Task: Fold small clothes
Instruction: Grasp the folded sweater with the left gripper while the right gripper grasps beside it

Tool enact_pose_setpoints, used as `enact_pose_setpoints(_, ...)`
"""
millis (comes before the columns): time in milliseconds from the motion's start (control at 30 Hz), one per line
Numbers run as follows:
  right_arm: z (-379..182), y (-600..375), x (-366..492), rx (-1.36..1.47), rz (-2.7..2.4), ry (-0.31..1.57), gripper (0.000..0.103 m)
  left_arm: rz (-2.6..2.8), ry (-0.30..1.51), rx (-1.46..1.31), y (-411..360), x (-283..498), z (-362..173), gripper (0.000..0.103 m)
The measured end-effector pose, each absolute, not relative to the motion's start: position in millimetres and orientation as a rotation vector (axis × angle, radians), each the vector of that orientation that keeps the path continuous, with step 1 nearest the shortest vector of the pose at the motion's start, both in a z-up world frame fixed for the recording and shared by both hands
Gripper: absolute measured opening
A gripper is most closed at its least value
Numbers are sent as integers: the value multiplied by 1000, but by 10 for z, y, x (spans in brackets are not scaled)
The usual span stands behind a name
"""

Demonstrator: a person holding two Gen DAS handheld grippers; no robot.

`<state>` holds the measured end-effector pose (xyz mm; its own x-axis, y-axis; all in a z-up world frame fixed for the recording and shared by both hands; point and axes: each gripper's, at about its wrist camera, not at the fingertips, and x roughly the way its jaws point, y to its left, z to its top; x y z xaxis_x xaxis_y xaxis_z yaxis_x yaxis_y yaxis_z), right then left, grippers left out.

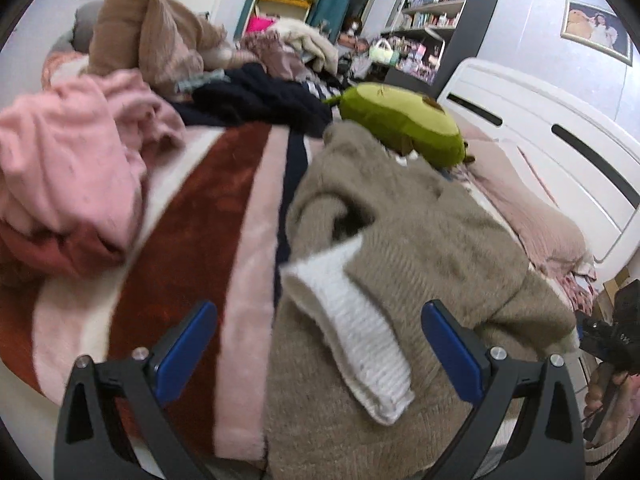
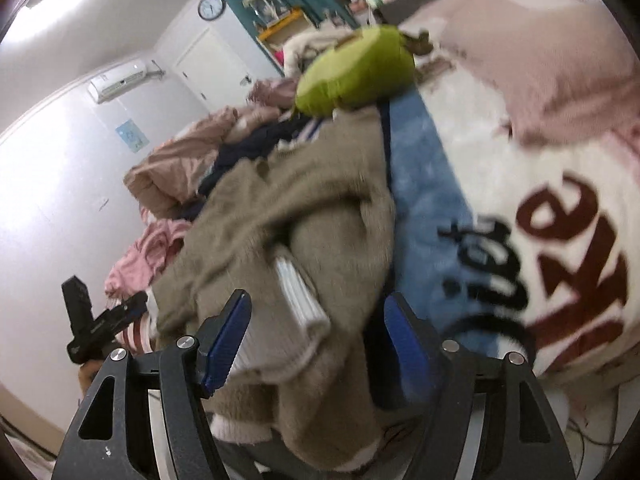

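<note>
A beige knit sweater [image 1: 440, 248] [image 2: 280, 200] with a white ribbed cuff [image 1: 360, 328] [image 2: 300, 296] lies crumpled on the bed. My left gripper [image 1: 320, 344] is open just above it. The cuff sits in the wide gap between the blue pads [image 1: 188, 348], and neither pad touches it. My right gripper [image 2: 316, 340] is open over the sweater's other side. Bunched beige fabric and the cuff fill the space between its fingers [image 2: 228, 340], which do not clamp it. Each view shows the other gripper at its edge, held by a hand.
A striped rust, pink and white blanket [image 1: 180, 240] covers the bed. A pink garment [image 1: 68, 160], a navy one [image 1: 256, 96] and other clothes are piled behind. A green avocado plush [image 1: 400, 120] [image 2: 360, 72] lies past the sweater. The white headboard [image 1: 560, 140] and a pillow [image 1: 532, 208] are on the right.
</note>
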<state>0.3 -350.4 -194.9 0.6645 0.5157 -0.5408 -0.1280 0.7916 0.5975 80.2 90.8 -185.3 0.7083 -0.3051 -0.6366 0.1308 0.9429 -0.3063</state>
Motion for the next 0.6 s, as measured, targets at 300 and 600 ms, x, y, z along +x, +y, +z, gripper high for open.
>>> enact_pose_setpoints(300, -2271, -3353, 223, 606, 457, 835, 64, -308, 811, -319, 832, 983, -2106, 83)
enact_pose_setpoints(600, -2228, -3253, 252, 603, 509, 846, 25, -366, 819, -347, 796, 1002, -2119, 55)
